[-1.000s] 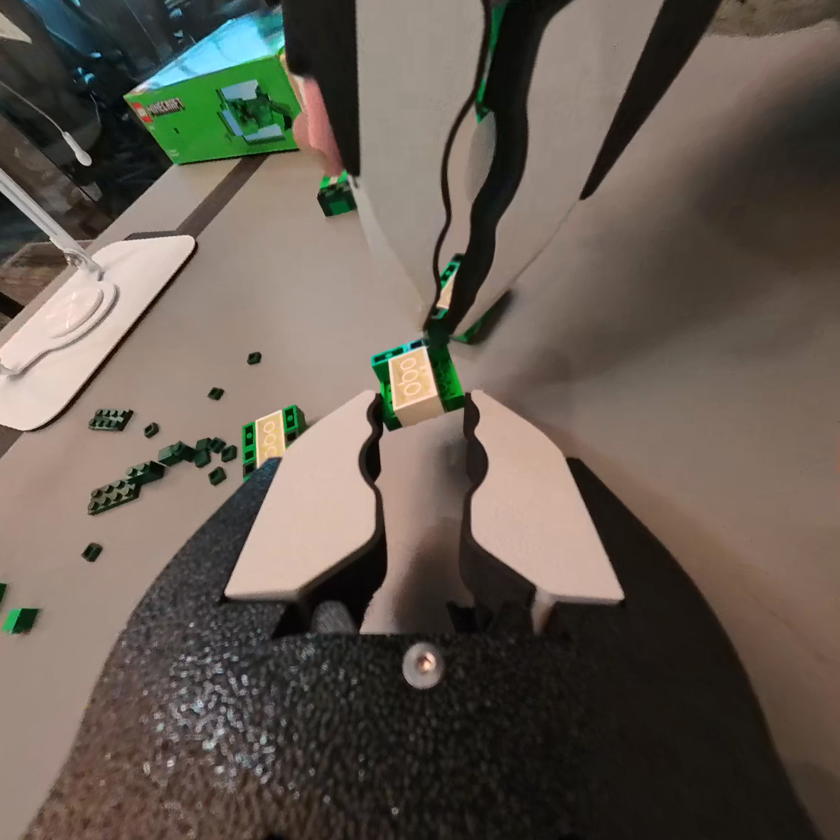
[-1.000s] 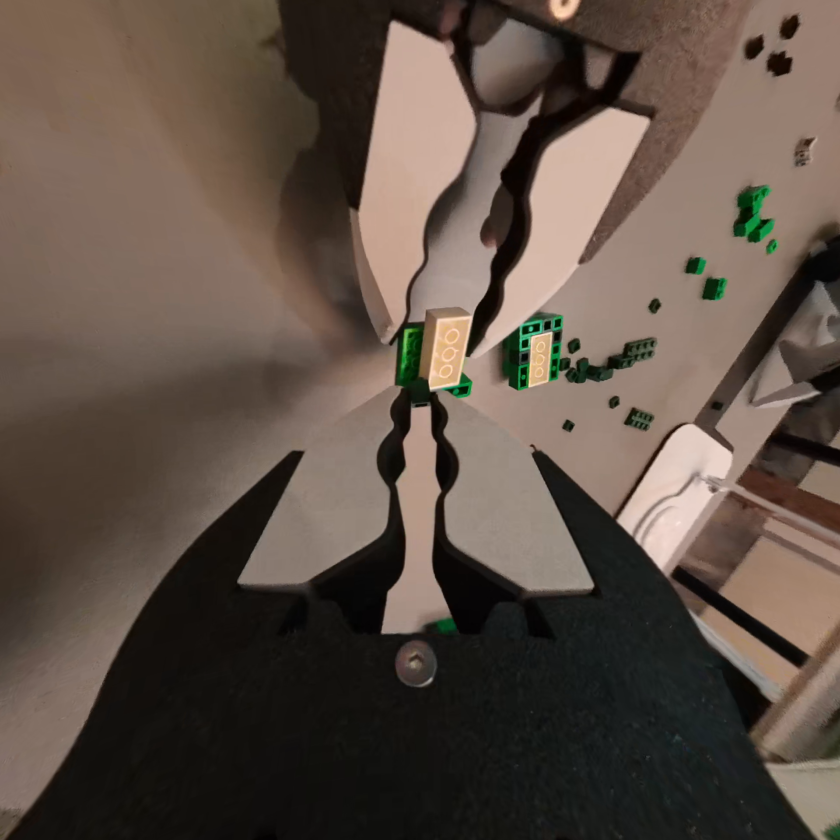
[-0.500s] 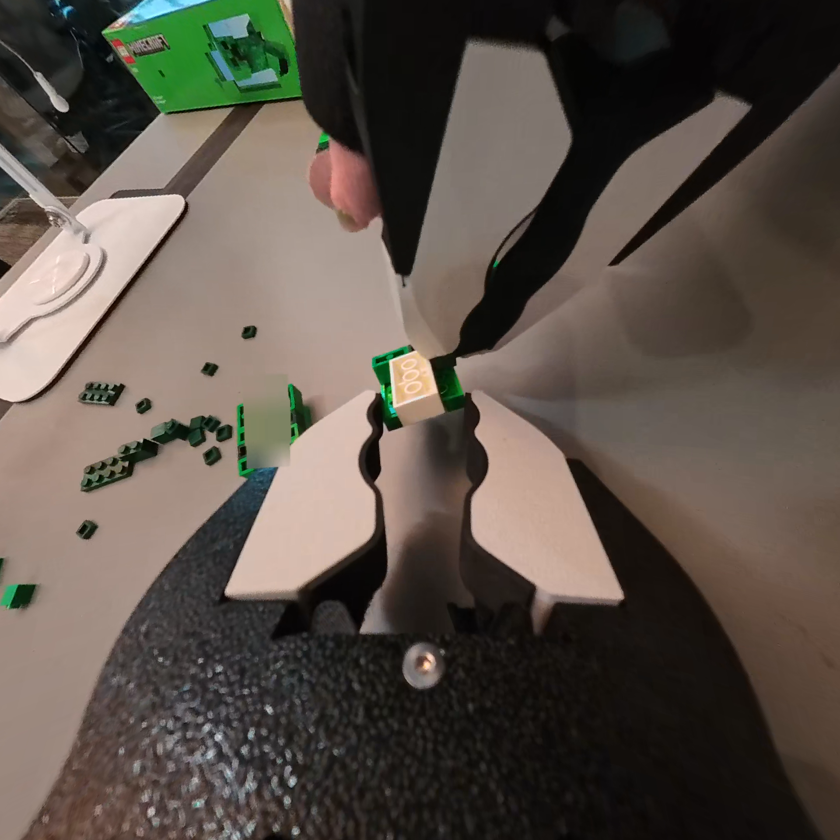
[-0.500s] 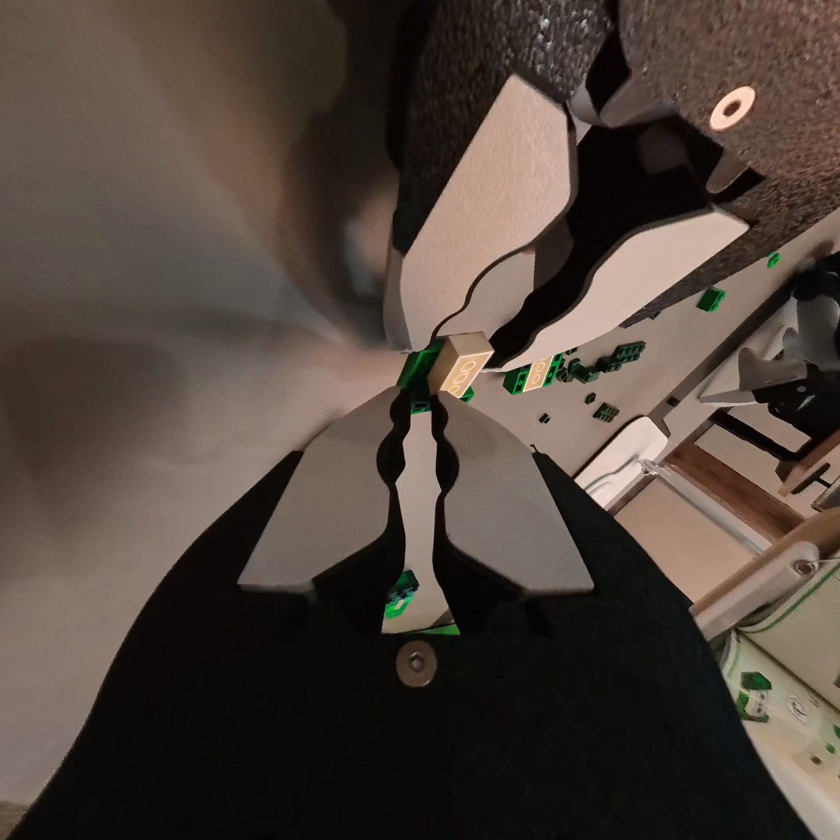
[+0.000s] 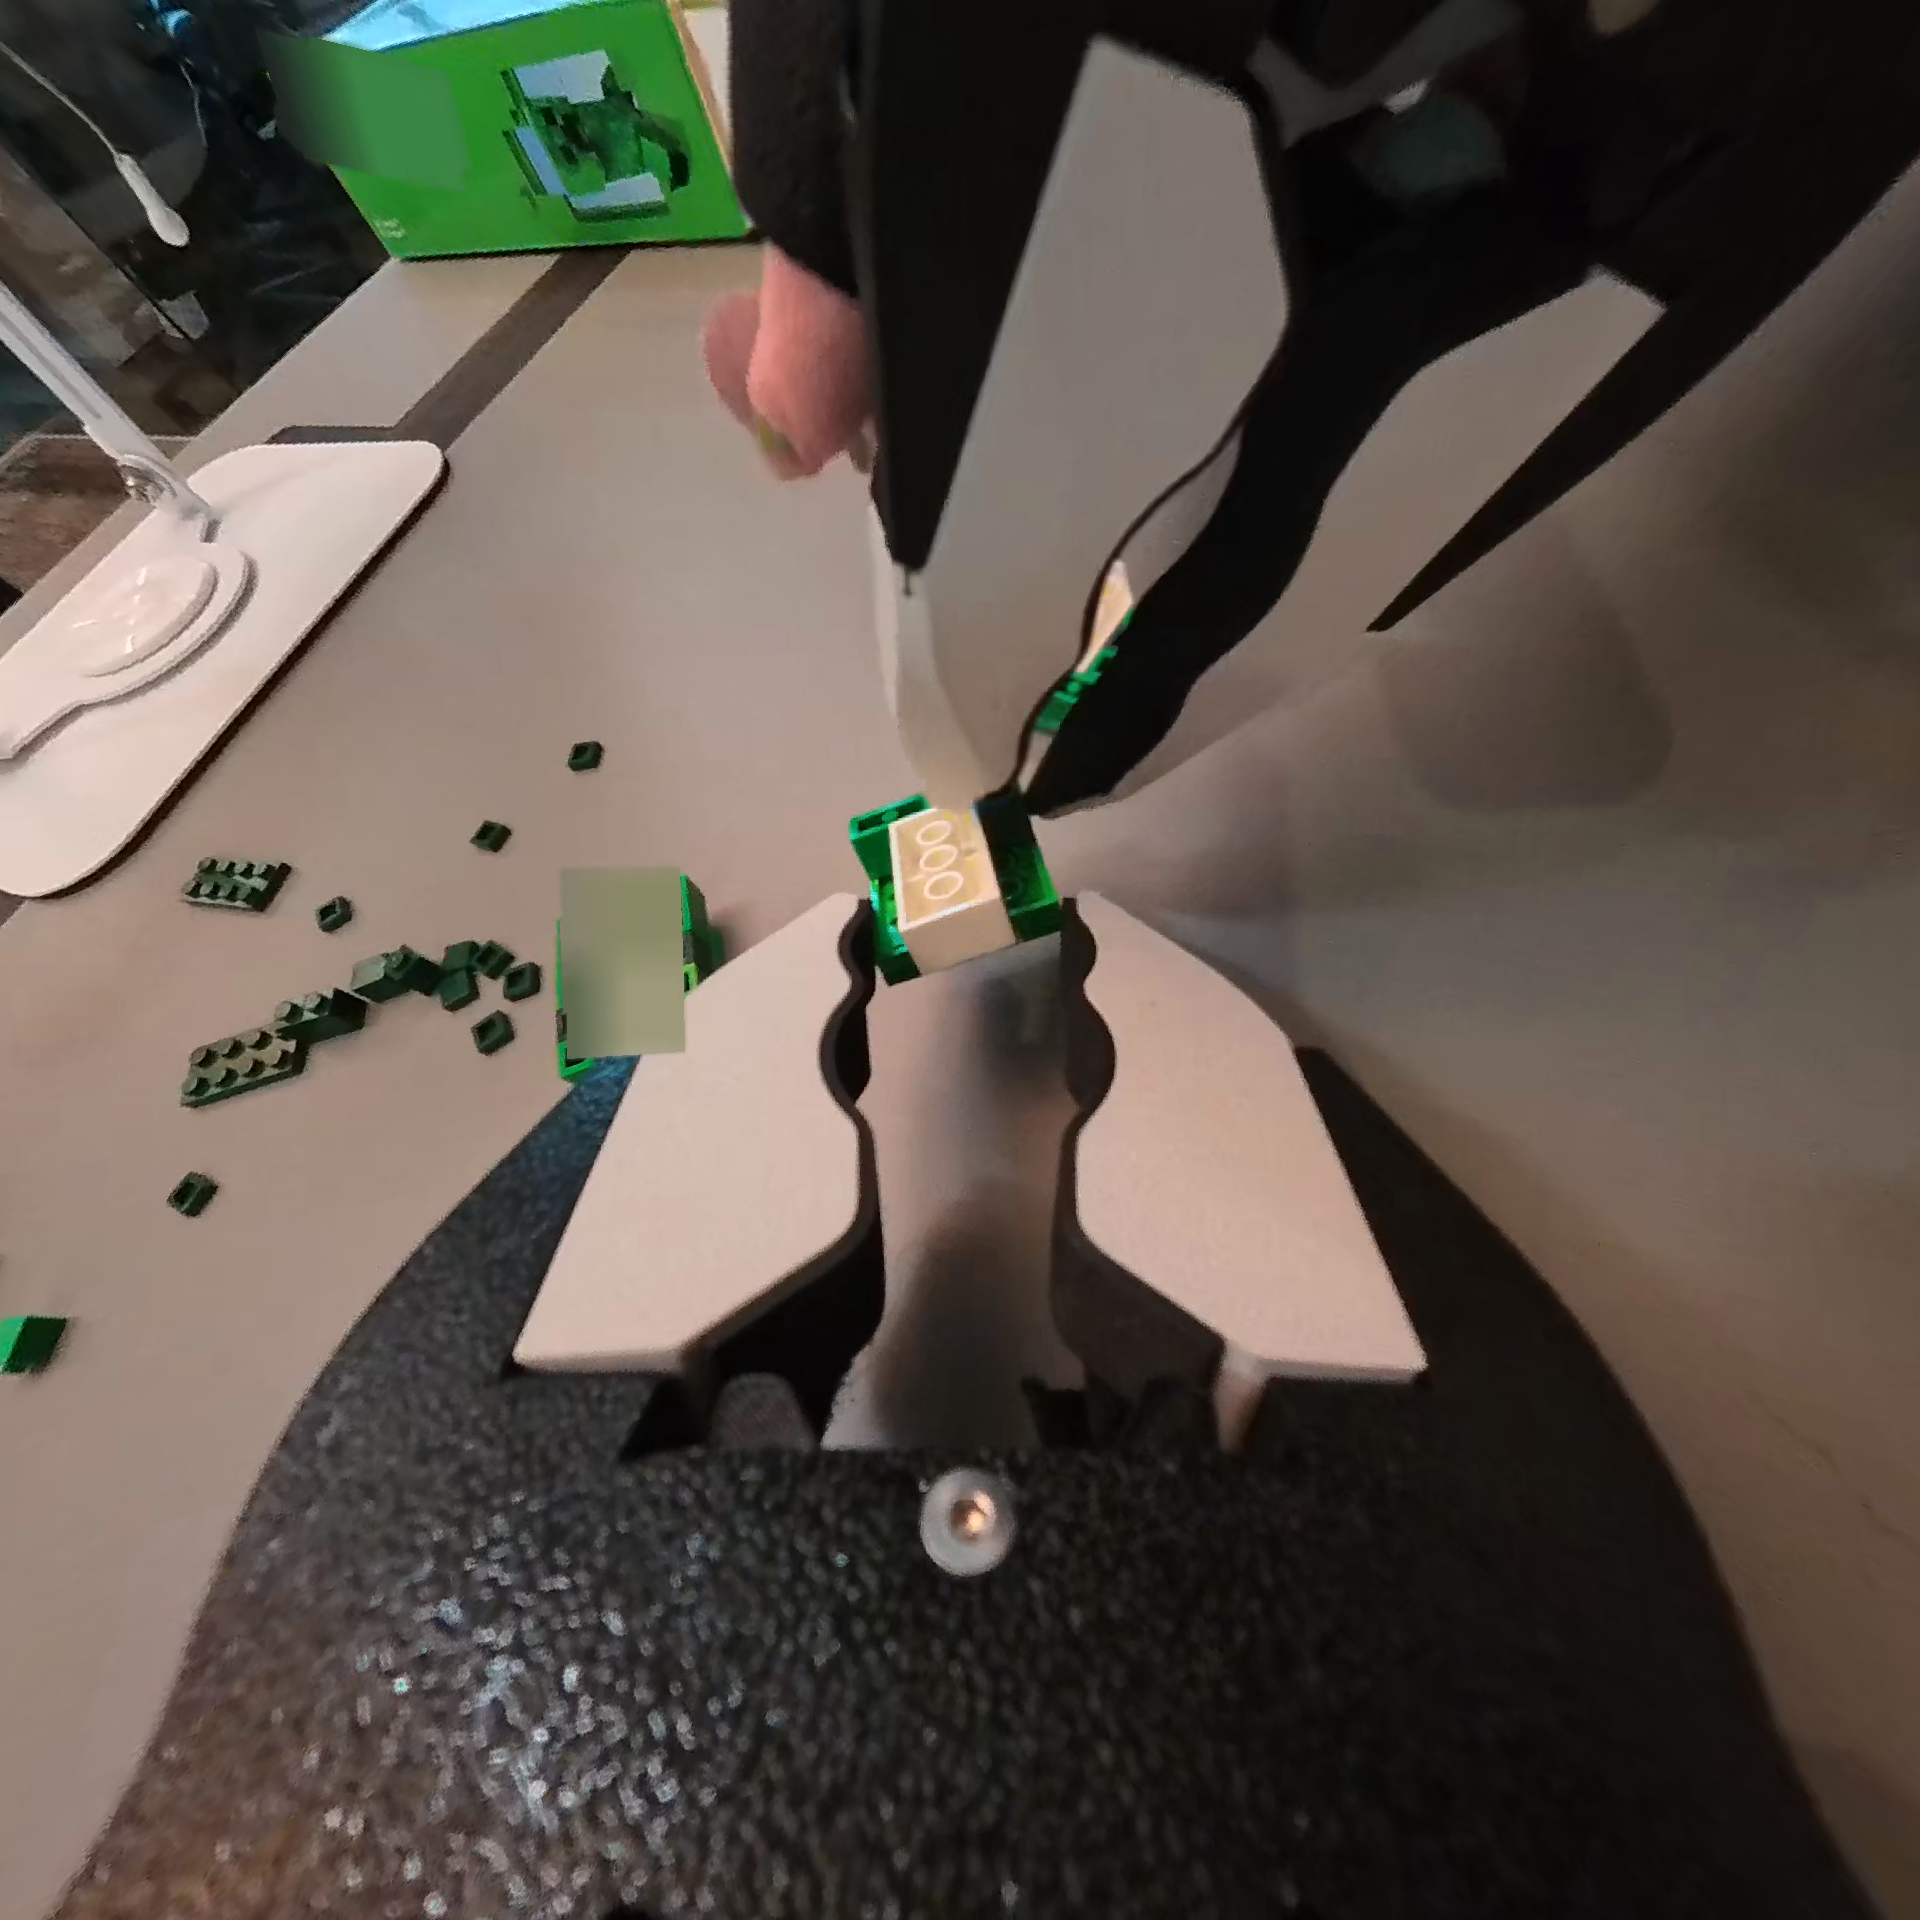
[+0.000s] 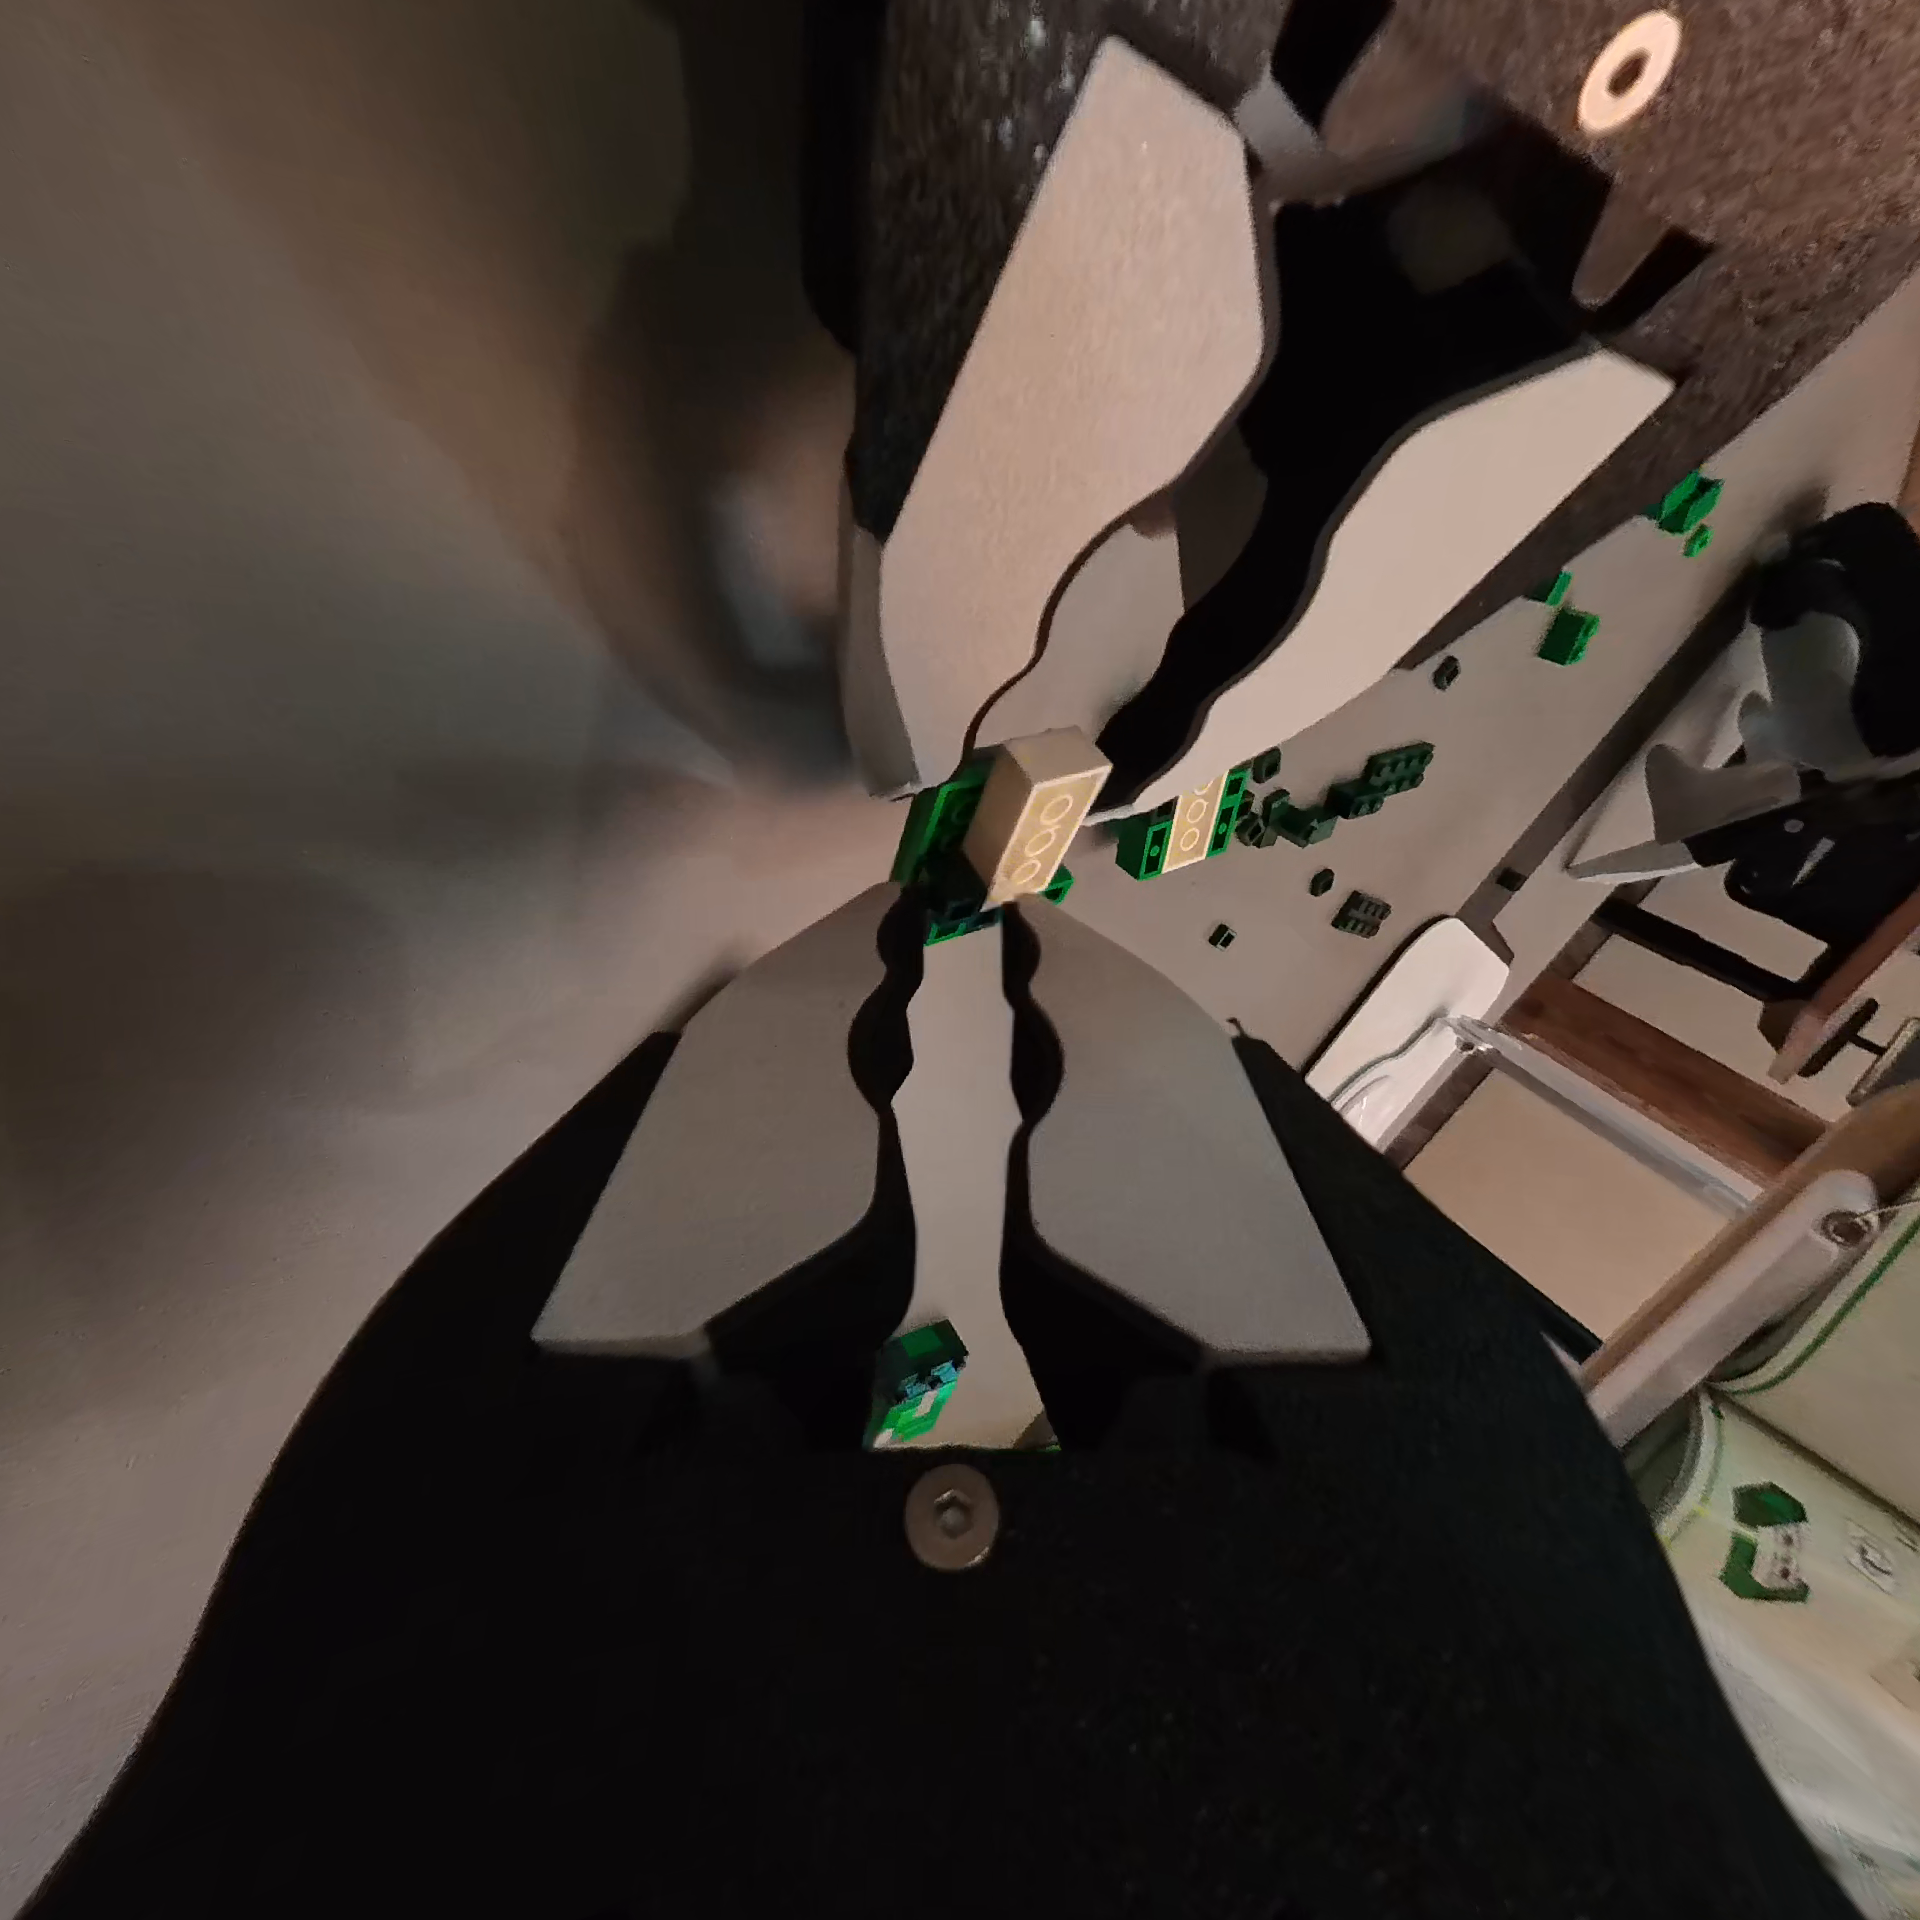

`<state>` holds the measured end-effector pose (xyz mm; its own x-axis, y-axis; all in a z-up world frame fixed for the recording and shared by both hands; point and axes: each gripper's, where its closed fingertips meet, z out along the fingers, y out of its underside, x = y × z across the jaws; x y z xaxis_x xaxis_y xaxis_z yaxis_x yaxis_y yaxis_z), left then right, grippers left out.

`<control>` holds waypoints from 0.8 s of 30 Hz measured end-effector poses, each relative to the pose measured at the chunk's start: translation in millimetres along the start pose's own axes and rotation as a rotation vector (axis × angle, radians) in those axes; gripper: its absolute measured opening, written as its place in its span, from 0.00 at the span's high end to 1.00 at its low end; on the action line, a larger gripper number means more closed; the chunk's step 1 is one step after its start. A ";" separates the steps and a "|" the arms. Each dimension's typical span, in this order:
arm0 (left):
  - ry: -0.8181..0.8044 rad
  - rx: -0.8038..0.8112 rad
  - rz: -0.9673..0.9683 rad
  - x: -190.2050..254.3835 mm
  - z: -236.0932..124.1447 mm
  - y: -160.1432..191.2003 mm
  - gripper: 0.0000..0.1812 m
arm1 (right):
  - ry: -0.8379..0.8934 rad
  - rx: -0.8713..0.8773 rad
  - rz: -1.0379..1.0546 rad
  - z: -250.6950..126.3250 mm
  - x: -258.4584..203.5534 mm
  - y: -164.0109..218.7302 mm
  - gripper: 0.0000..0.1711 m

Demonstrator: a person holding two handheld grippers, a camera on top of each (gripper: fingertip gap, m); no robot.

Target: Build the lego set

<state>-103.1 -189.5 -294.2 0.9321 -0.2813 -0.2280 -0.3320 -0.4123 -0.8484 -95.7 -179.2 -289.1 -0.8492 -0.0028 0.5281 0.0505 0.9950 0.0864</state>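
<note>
Both tongs' tips meet at the green-and-white lego block (image 5: 954,891), left tongs (image 5: 961,914) clamping it

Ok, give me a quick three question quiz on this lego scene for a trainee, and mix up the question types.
1. True or false: the left gripper grips the green and white brick assembly between its fingertips.
2. Fill in: the box at the far end of the table is ____ in colour.
3. Pick one: in the left wrist view, the loose dark green pieces lie
A. on the table, to the left of the left gripper
B. on top of the box
C. stacked on the brick assembly

Key: 1 true; 2 green; 3 A.
</note>
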 end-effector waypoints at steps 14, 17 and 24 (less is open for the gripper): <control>-0.040 0.054 -0.104 -13.9 -5.9 -4.7 0.81 | 0.113 0.032 0.182 -3.5 11.3 26.0 0.82; -0.060 0.085 -0.172 -22.2 -9.9 -6.4 0.81 | 0.247 0.147 0.232 -4.6 17.6 18.2 0.69; -0.038 0.194 -0.341 -34.1 -20.9 -13.7 0.81 | 0.682 0.200 0.128 -8.6 36.6 2.7 0.68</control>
<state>-133.4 -192.4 -264.8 0.9901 -0.1225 0.0679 0.0277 -0.3039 -0.9523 -122.1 -177.5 -262.3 -0.3227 0.1182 0.9391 -0.0245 0.9908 -0.1332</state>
